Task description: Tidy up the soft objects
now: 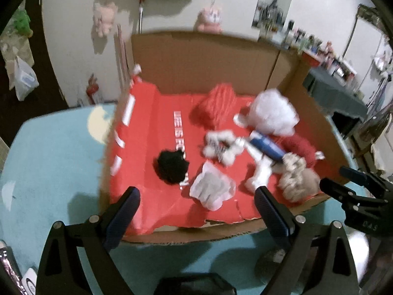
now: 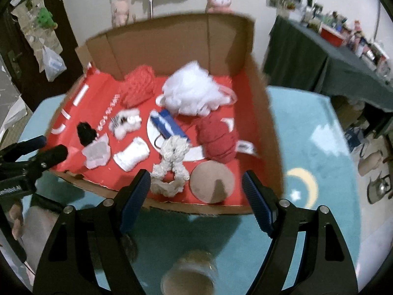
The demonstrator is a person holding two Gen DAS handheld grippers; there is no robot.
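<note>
Both the left gripper (image 1: 196,196) and the right gripper (image 2: 196,179) hang with jaws released and nothing between them, at the near rim of a cardboard box (image 2: 172,41) lined in red that rests on a teal rug (image 2: 319,152). Ahead of the left jaws lie a black pompom (image 1: 171,168) and a pale mesh pouch (image 1: 211,189). Between the right jaws' tips sit a cream scrunchie (image 2: 170,169) and a tan round pad (image 2: 212,182); farther ahead lies a white puff (image 2: 194,89).
</note>
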